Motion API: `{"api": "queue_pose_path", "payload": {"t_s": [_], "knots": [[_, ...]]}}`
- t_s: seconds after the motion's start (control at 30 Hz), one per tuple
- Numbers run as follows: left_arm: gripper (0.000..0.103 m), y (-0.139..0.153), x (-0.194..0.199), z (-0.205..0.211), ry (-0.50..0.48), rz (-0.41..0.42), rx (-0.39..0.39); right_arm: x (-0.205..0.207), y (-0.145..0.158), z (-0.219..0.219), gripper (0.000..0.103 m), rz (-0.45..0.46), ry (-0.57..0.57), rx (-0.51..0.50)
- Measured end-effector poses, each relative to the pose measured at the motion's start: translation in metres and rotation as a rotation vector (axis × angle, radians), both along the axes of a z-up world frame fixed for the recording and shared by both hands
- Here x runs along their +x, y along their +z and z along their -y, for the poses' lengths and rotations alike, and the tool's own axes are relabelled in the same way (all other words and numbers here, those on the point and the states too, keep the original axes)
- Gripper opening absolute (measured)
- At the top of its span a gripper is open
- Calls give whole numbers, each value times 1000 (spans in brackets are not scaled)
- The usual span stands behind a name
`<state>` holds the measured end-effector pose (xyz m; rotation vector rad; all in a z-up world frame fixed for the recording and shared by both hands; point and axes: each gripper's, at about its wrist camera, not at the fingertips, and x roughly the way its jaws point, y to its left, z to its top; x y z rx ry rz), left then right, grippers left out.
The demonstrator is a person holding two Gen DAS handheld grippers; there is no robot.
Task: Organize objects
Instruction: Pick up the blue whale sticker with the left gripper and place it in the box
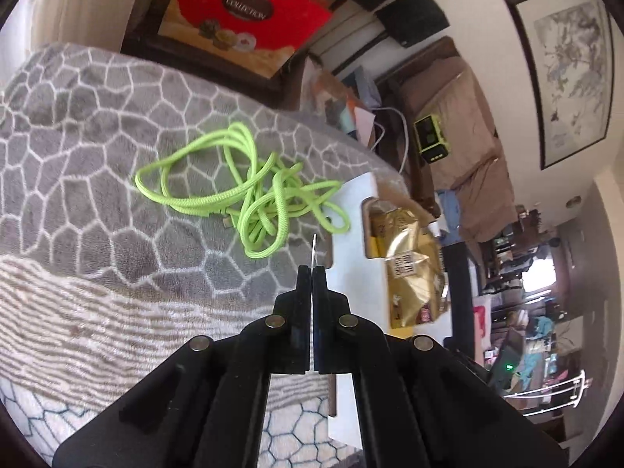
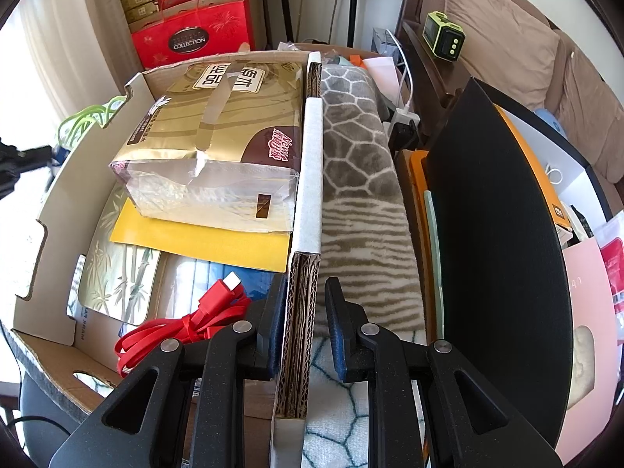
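Lime-green cable (image 1: 249,191) is the open item: it lies in a loose tangle on the grey patterned blanket (image 1: 97,124), just beside the white cardboard box (image 2: 312,144), not in it. Your left hand-held gripper (image 1: 313,273) hangs above the blanket near the box's outer wall with its jaws fully together. A thin pale sliver sticks out past the tips; can't tell what it is or whether it's pinched. The cable is clear of it, nothing of it held.

Your right hand-held gripper (image 2: 304,304) straddles the box's corrugated side wall, jaws nearly closed; the left pad sits against the wall and the right pad shows a small gap, so call it steadying the box rather than clamping hard.

Already inside the box: red flat cable (image 2: 187,323), gold tissue pack (image 2: 218,132), yellow envelope (image 2: 202,241) under it.

My read: roughly halfway. Left to do: grab the green cable and drop it in the box next to the red one.
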<state>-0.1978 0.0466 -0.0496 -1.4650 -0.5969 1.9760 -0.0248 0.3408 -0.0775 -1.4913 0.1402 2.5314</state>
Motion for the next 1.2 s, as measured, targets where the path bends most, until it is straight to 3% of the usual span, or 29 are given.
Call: {"api": "queue_pose_path", "payload": {"t_s": [0.2, 0.37, 0.77, 1.0, 1.17, 1.2], "knots": [[0, 32, 14, -6, -61, -34, 76, 0, 0, 0, 18, 2, 1, 6], [0, 44, 29, -43, -164, -29, 104, 0, 1, 0, 18, 2, -1, 4], [0, 12, 56, -111, -303, 29, -59, 0, -1, -1, 18, 1, -2, -6], [2, 9, 65, -121, -339, -31, -174, -1, 0, -2, 18, 1, 1, -11], [45, 26, 67, -113, -342, -69, -168, -1, 0, -2, 18, 0, 1, -10], [45, 29, 67, -110, -340, -67, -166, -1, 0, -3, 18, 0, 1, -11]]}}
